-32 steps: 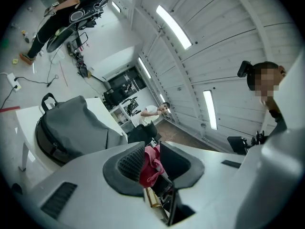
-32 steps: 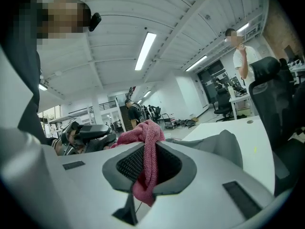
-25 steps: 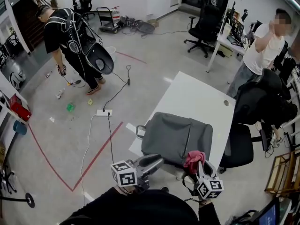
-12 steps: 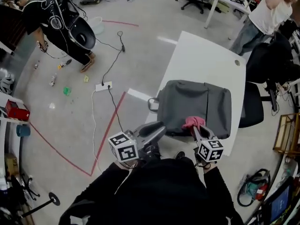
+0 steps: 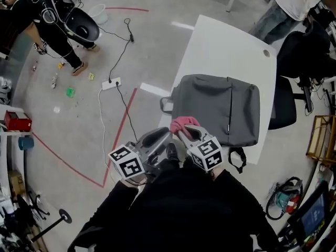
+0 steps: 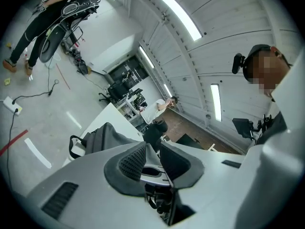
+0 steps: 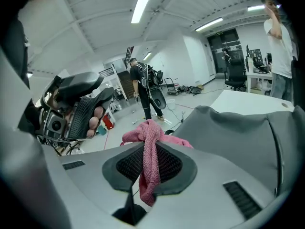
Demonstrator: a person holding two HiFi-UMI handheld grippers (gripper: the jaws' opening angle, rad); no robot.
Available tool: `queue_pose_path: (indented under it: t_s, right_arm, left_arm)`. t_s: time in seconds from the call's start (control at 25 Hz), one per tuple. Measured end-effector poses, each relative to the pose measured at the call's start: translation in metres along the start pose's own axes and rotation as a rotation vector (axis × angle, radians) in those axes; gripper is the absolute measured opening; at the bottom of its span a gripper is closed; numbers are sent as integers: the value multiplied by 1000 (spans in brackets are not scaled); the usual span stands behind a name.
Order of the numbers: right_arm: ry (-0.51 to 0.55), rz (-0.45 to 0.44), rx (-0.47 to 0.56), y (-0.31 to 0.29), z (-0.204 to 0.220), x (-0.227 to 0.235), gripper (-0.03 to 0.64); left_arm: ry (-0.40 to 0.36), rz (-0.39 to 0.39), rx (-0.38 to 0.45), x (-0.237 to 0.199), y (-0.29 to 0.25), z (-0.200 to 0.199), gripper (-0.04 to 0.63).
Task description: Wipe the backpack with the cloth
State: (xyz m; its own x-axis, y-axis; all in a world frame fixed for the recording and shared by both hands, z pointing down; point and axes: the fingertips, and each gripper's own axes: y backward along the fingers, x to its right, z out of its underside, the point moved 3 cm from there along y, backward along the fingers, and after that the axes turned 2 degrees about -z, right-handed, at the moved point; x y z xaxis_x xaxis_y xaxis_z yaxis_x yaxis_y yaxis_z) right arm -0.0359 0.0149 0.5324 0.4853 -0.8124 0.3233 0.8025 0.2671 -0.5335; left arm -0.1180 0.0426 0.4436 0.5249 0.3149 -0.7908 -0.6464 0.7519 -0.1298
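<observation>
A grey backpack (image 5: 218,109) lies flat on the white table (image 5: 226,41), its handle toward the left edge. My right gripper (image 5: 185,133) is shut on a pink cloth (image 5: 184,124), which sits at the backpack's near-left corner. In the right gripper view the cloth (image 7: 150,142) hangs bunched between the jaws, with the backpack (image 7: 233,128) just beyond to the right. My left gripper (image 5: 157,138) hovers beside the right one, off the table's near-left corner. Its jaws (image 6: 153,144) stand slightly apart with nothing between them, and the backpack (image 6: 102,137) lies ahead of them.
A black office chair (image 5: 302,62) draped with dark clothing stands at the table's right side. A person in a white shirt (image 5: 294,4) stands at the far end. Another person wearing gear (image 5: 47,20) is far left. A power strip with cables (image 5: 110,83) and red tape (image 5: 123,135) lie on the floor.
My right gripper has carried the pink cloth left, from the backpack's near middle to its near-left corner. The left gripper has drifted down and left. The head view has tilted further down.
</observation>
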Motion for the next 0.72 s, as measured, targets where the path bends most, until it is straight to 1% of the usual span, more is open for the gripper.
queue_pose_path:
  t_s: [0.12,0.24,0.32,0.4,0.48,0.56,0.72]
  right_arm:
    - [-18,26,-30,20,10,22,58]
    - [-77,80,-78,56,31,57,58]
    - [-115,134,-99,85,46,82,58]
    - [-152,204,-86,120,56,107,58]
    - [-189,280,-27,160,57,130,58]
    - [-214,364,62,202,51,152,58]
    - [-264,519,217,278,43,199,58]
  left_arm:
    - [-13,1,-10,12,-19,3,97]
    - [-31,22,-42,30,-49,11,97]
    - [-36,50,-63,44,-73,19,97]
    - [-34,82,-77,58,-96,28,97]
    - [-31,105,-92,70,-116,37,97]
    - [-37,116,-113,79,-132,44,97]
    - [-38,106,-119,84,-147,51,97]
